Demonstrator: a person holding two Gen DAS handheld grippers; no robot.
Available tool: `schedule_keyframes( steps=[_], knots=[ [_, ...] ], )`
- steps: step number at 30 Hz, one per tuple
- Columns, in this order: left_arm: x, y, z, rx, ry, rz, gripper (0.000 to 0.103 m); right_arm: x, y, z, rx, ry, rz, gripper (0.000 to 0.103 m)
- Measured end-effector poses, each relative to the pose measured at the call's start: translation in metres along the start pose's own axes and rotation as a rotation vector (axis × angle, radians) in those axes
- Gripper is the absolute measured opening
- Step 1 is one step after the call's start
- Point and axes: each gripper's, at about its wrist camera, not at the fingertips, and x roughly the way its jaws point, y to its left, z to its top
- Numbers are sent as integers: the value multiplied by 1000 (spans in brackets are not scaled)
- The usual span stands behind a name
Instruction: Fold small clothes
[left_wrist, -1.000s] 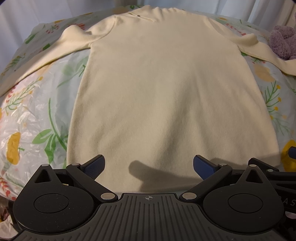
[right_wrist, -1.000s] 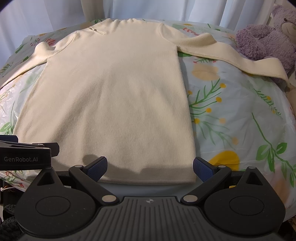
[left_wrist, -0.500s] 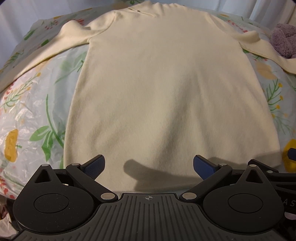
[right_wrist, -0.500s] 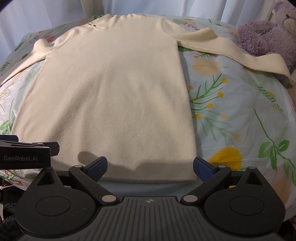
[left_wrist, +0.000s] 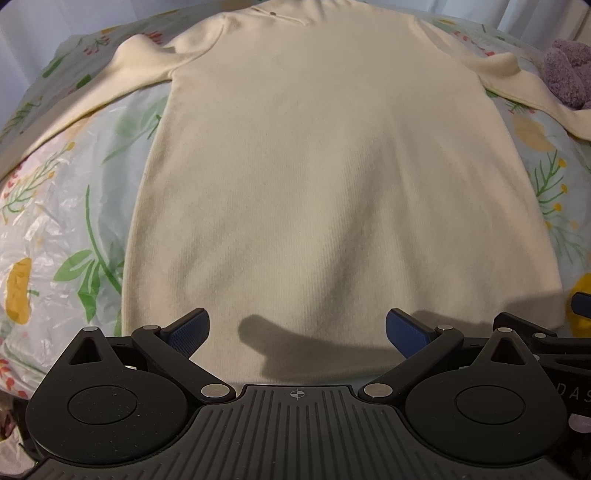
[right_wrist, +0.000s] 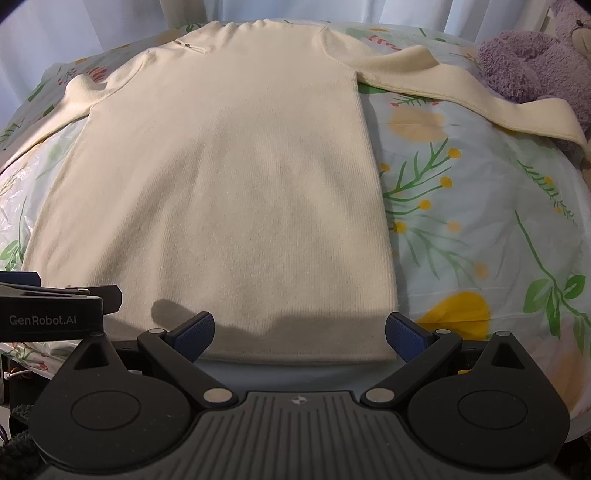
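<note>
A cream long-sleeved knit sweater (left_wrist: 332, 177) lies flat, face up, on a floral-print plastic-covered bed surface (right_wrist: 461, 229), hem at the near edge, collar at the far edge, sleeves spread out toward both side edges. The left gripper (left_wrist: 295, 326) hovers over the hem, blue-padded fingers (left_wrist: 188, 328) spread wide, holding nothing. The right gripper (right_wrist: 299, 332) hangs at the hem's right corner, also wide open and empty. A purple plush toy (right_wrist: 532, 62) sits at the far right corner, touching the right sleeve.
</note>
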Motion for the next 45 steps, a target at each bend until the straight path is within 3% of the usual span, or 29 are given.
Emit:
schedule_keyframes(
  steps=[4,6,8,11,13,16,18,21,26,28,34,40,43,45],
  knots=[
    [3,1,4,-2,13,-4,103,2,-11,4,47,-5,55,99],
    [5,0,8,2,17,-2,103,1,-24,8,97,-53,114,99],
    [7,-2,12,8,15,6,103,-2,-46,14,184,-148,167,99],
    [11,-5,22,7,11,18,103,-9,-93,22,343,-420,205,99],
    [14,-4,30,-2,8,15,103,-7,-130,32,459,-545,179,99],
    [19,-4,46,-19,-16,17,103,3,-184,58,603,-569,102,99],
    [24,-4,58,-25,-47,34,103,10,-228,69,726,-634,52,99],
    [32,-3,74,-25,-89,65,103,23,-283,79,885,-692,41,98],
    [47,8,97,-51,-123,64,103,57,-346,90,1097,-654,74,68],
    [55,14,101,-68,-116,55,103,69,-357,95,1136,-617,61,47],
    [64,24,101,-108,-121,33,103,71,-365,103,1135,-674,63,18],
    [64,25,101,-98,-123,22,103,58,-351,117,1010,-722,-15,7],
    [64,27,99,-85,-129,13,103,38,-326,134,884,-783,-58,6],
    [64,27,98,-78,-139,9,103,18,-291,154,729,-830,-64,6]
  ],
)
